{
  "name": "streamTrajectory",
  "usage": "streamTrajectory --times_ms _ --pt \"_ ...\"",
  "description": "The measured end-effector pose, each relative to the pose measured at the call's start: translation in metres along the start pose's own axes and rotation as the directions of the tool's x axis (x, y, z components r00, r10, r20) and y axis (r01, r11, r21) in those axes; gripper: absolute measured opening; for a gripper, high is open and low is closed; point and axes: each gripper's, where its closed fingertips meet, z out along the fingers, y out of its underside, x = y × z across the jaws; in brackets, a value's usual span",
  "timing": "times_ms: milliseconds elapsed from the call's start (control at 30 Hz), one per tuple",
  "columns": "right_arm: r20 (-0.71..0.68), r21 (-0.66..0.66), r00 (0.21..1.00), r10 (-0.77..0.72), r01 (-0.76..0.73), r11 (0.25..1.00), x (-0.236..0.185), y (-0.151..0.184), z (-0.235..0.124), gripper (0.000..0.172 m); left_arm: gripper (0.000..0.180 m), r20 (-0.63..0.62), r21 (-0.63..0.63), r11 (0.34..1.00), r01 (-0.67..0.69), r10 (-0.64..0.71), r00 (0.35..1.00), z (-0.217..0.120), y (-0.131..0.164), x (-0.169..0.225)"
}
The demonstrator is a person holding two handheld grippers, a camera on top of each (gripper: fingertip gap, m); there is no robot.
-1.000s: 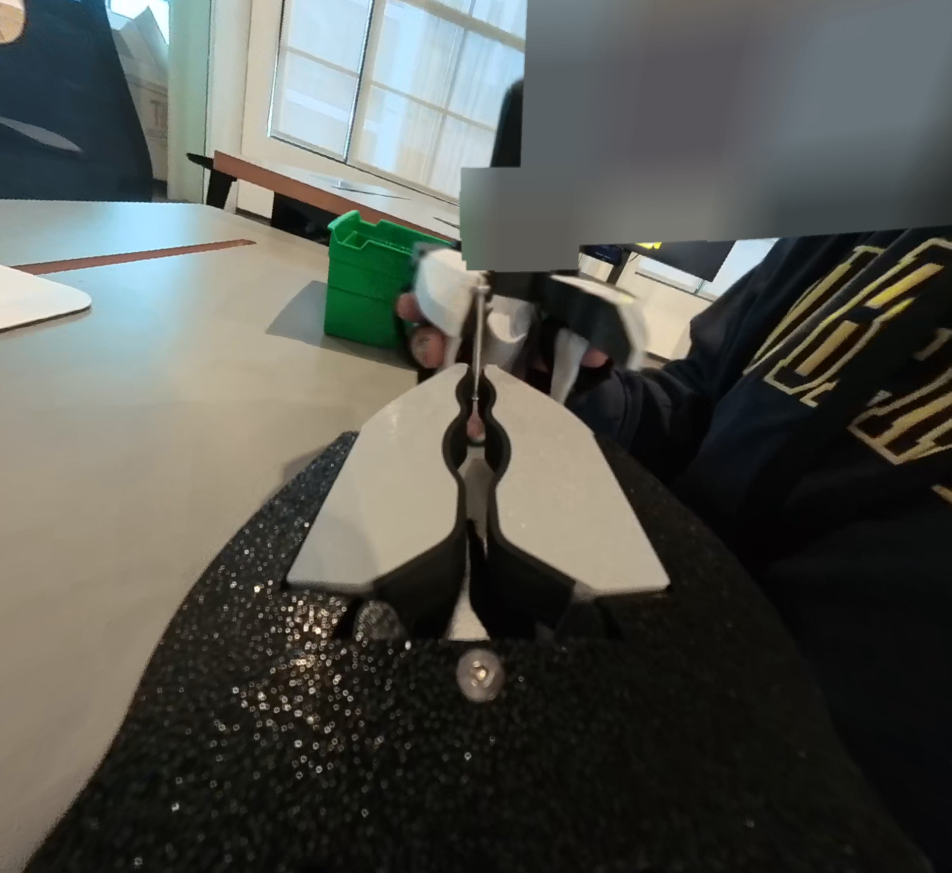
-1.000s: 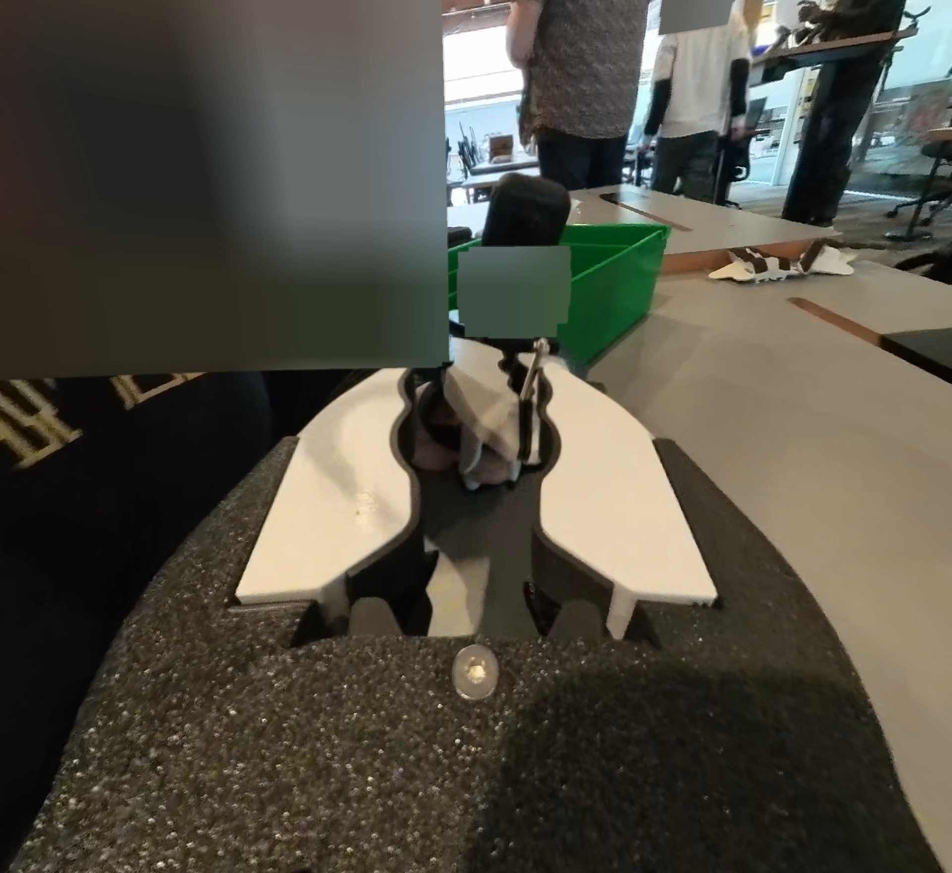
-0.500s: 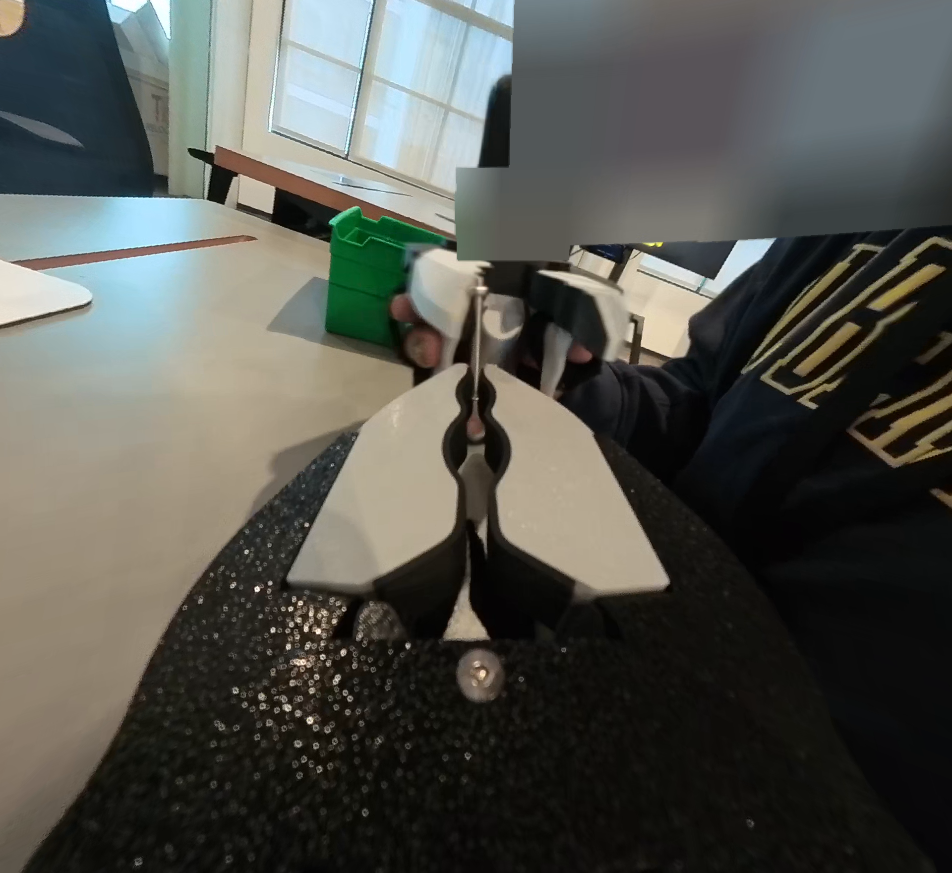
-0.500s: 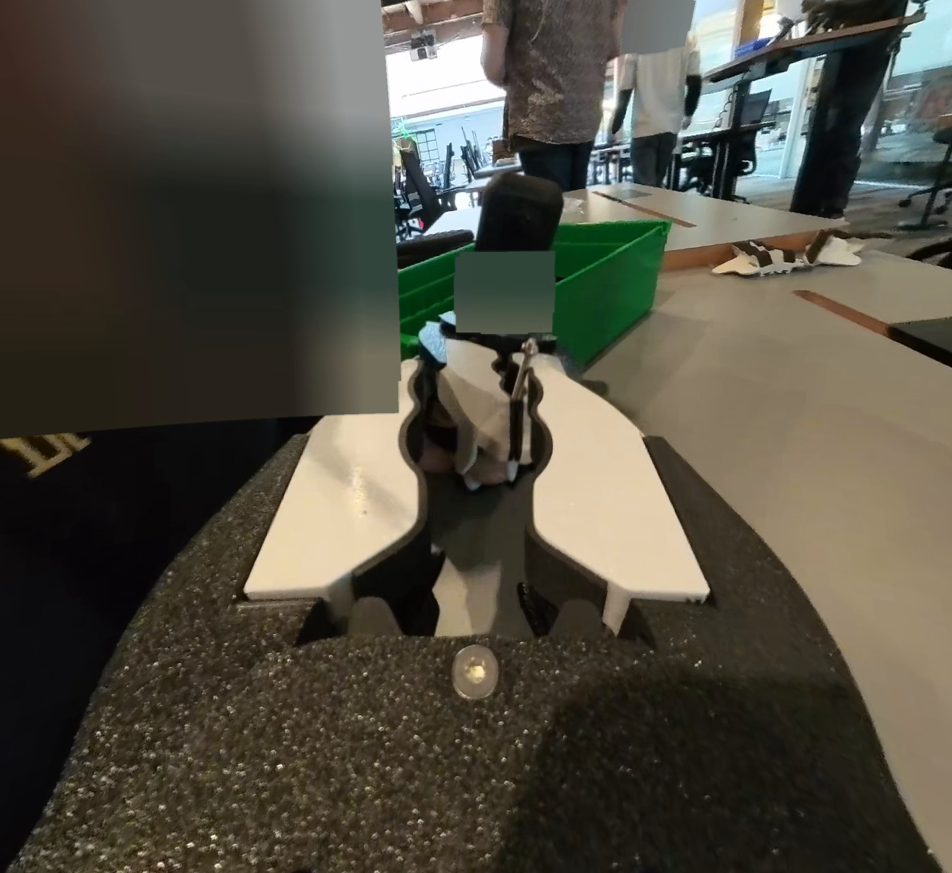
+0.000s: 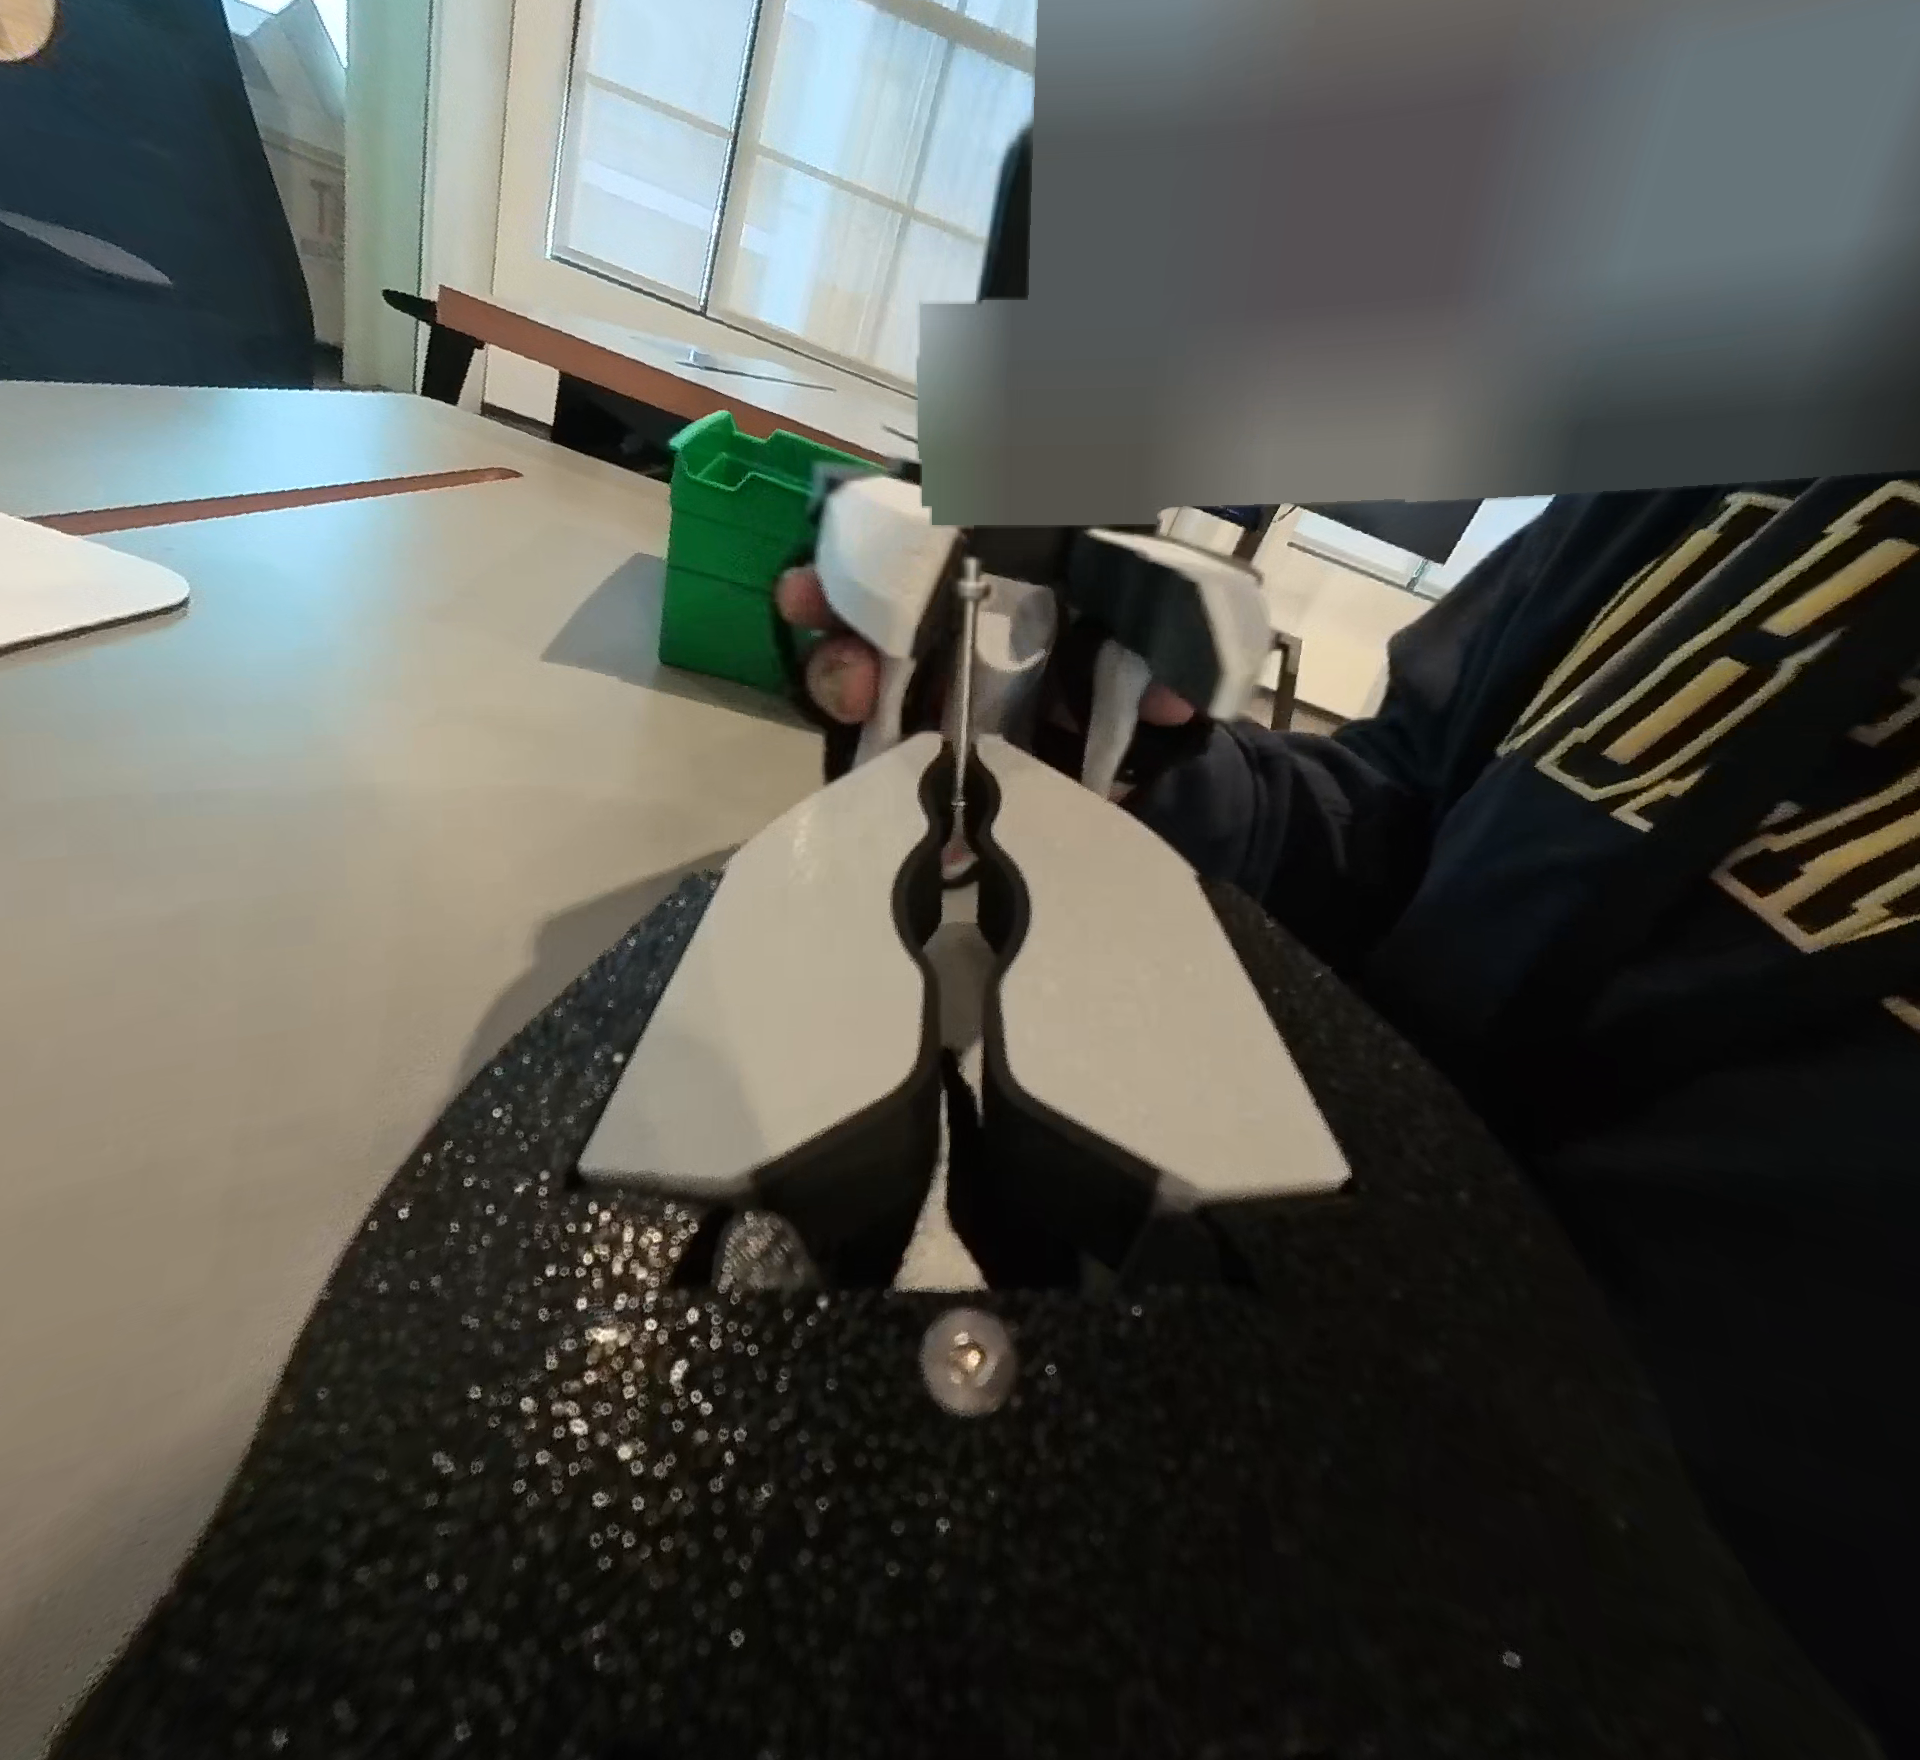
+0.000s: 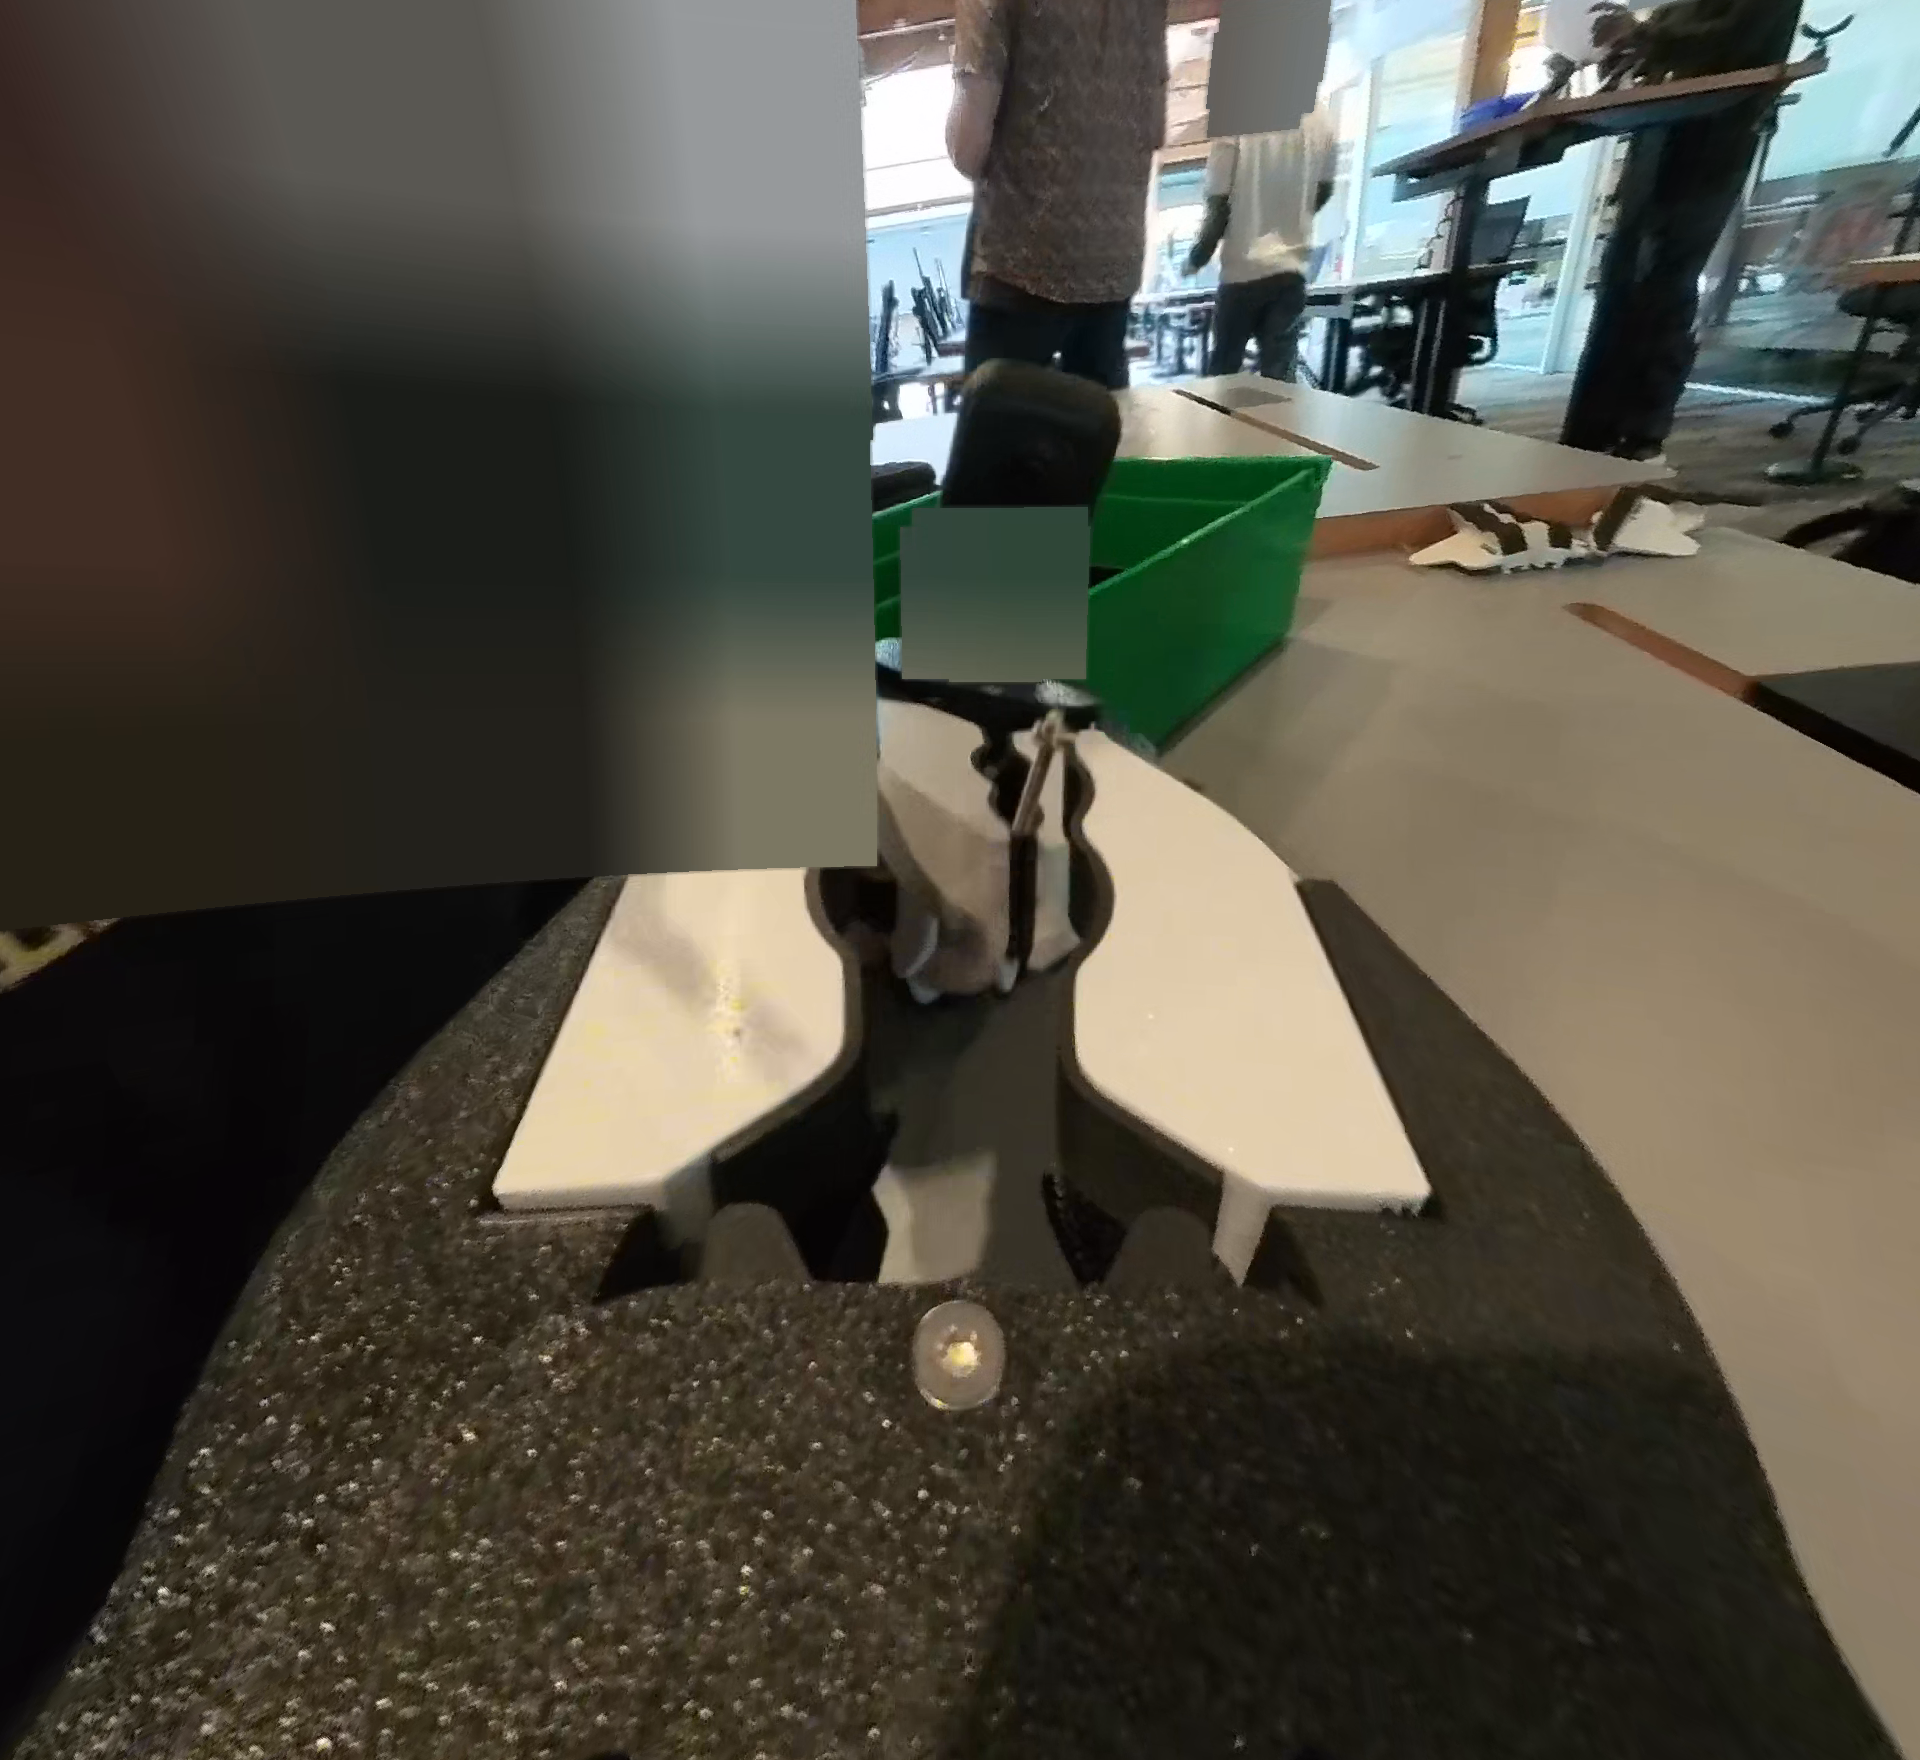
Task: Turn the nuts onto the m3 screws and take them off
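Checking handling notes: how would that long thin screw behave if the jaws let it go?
The screw looks thin, round and metal: probably stiff and light, and likely to roll on the smooth table. Its small nut might only slow that.

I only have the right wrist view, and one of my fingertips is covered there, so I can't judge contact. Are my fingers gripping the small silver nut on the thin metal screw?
Observer: No. The left wrist view shows the right gripper spread open. One finger stands well clear of the small silver nut.
Operator: Is the screw's other end secured?
Observer: Yes. The left gripper is shut on the lower end of the thin metal screw, which stands upright from its tips.
Operator: Where along the thread is the nut?
Observer: Near the top, with only a short stub of screw above it.
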Motion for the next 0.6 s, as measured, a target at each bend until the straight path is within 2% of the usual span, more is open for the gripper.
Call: streamTrajectory --times_ms 33,100,167,267,433,533,600 --pt "-0.003 0.005 1.0 0.0 0.0 1.0 -0.001 0.001 -0.008 0.033 0.0 0.003 0.0 1.0 0.002 -0.002 1.0 0.0 0.0 -0.001" --pt "-0.027 0.046 1.0 0.004 -0.002 0.999 -0.001 -0.003 -0.021 0.027 0.0 0.004 -0.004 1.0 0.006 -0.006 1.0 0.0 0.0 -0.001" --pt "-0.077 0.071 0.997 0.018 -0.012 0.997 0.007 -0.007 -0.023 0.032 0.0 0.003 -0.012 1.0 0.001 -0.001 1.0 0.001 0.001 0.0" --pt "-0.076 0.055 0.997 0.012 -0.008 0.998 0.01 -0.008 -0.006 0.04 0.0 0.003 -0.023 1.0 -0.006 0.006 1.0 0.002 0.003 0.001" --pt "-0.019 0.008 1.0 -0.015 0.015 1.0 0.001 -0.004 0.014 0.04 0.0 0.011 -0.007 1.0 0.001 -0.001 1.0 0.0 0.001 0.0" --pt "-0.033 0.003 0.999 -0.023 0.023 1.0 -0.003 -0.001 -0.001 0.038 0.0 0.014 0.005 1.0 0.004 -0.004 1.0 -0.002 -0.001 -0.001" --pt "-0.024 0.029 1.0 -0.011 0.012 1.0 -0.007 -0.003 -0.014 0.027 0.0 0.019 0.004 1.0 0.007 -0.007 1.0 -0.002 -0.001 -0.002"
